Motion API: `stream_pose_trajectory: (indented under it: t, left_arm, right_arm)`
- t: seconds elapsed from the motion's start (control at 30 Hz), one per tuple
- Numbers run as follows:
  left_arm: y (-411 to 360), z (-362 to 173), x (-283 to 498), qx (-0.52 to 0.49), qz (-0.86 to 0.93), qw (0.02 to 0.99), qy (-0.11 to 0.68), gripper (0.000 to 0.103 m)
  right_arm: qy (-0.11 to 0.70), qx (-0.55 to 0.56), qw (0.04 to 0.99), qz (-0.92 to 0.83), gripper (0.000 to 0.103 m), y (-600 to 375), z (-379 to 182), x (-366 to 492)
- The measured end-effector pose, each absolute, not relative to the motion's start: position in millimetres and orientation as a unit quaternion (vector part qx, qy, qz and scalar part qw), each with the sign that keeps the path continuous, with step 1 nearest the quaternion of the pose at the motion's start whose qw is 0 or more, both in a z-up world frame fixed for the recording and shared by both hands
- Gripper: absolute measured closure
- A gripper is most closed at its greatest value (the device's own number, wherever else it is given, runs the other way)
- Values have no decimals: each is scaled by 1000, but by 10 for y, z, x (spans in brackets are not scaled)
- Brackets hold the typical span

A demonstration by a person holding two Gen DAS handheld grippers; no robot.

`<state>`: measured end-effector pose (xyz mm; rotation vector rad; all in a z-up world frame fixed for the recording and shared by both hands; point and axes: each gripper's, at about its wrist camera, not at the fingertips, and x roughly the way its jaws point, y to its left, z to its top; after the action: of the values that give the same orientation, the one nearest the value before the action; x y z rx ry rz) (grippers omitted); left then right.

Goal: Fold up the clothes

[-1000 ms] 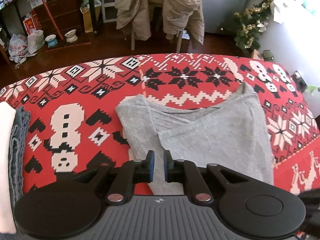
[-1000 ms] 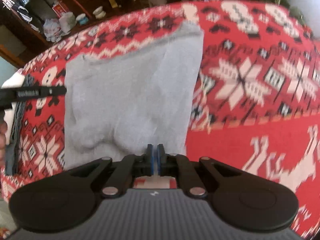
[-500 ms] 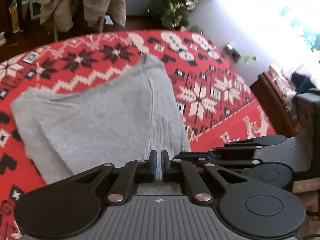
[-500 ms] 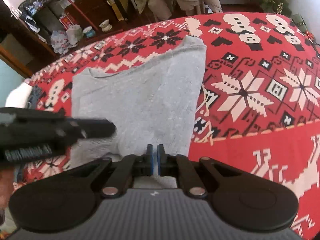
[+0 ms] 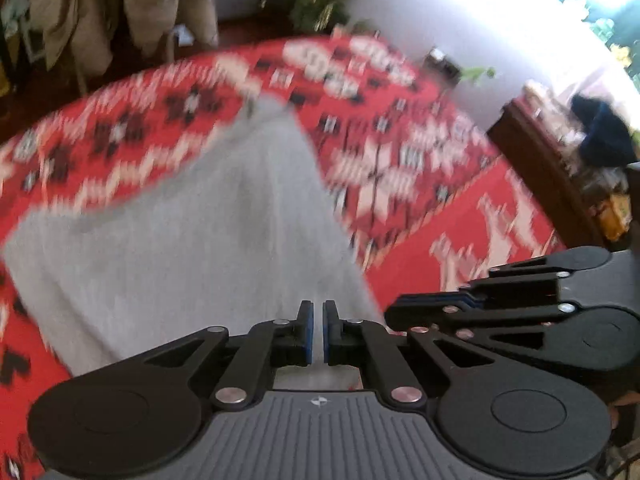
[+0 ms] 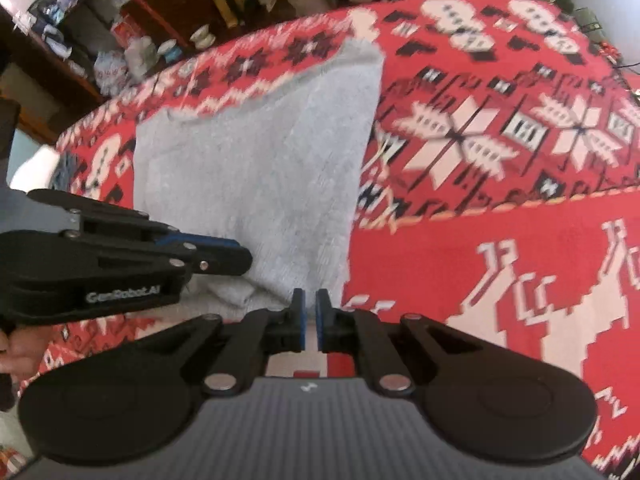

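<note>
Grey knit sweater [image 6: 256,176] lies partly folded on the red patterned tablecloth [image 6: 500,264] that covers the table, its far corner pointing away from both cameras and its near edge drawn up toward the two grippers. One straight folded edge runs along its right side in the right wrist view; a rumpled lump of fabric sits at the near left of that edge.

Left gripper [image 5: 315,332]: jaws nearly closed, blue pads separated by a narrow slit. Grey fabric [image 5: 200,248] fills the view directly ahead of and beneath the tips; whether cloth is pinched between the pads cannot be determined. This view is motion-blurred.

Right gripper [image 6: 310,320]: jaws nearly closed, a thin gap between the blue pads. The near edge of the sweater sits directly at the tips, but a grip on the cloth cannot be confirmed from this angle.

The two grippers are close together. The left gripper appears in the right wrist view at the left edge, lying over the near left part of the sweater, with fingers of a hand [image 6: 20,356] visible beneath it. The right gripper appears in the left wrist view at the right edge, over the red cloth.

Background: beige garments hang beyond the table [image 5: 120,12]; a dark wooden cabinet [image 5: 560,168] stands to the right
</note>
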<state>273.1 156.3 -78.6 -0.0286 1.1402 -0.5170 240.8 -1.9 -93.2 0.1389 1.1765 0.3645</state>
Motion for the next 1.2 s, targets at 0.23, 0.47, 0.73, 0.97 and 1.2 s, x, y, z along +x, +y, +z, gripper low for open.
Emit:
stream_pose_trajectory:
  t: [0.23, 0.47, 0.73, 0.97, 1.2]
  left_arm:
    - [1462, -820, 3223, -39, -215, 834, 507, 99]
    - [1405, -1068, 3329, -50, -203, 824, 527, 99]
    - [1331, -1043, 2920, -25, -221, 813, 539, 99]
    - [1304, -1066, 2498, -21, -229, 797, 559, 98]
    - [1335, -1016, 2136, -64, -194, 803, 560, 98]
  right_arm:
    - [497, 76, 851, 151, 99, -60, -834, 3142]
    - [509, 74, 843, 158, 101, -18, -1117, 3742]
    - [541, 111, 817, 166, 101, -70, -1137, 3207]
    - [583, 130, 784, 170, 101, -81, -1210, 2757]
    - [584, 127, 780, 185, 98, -168, -1070, 2422]
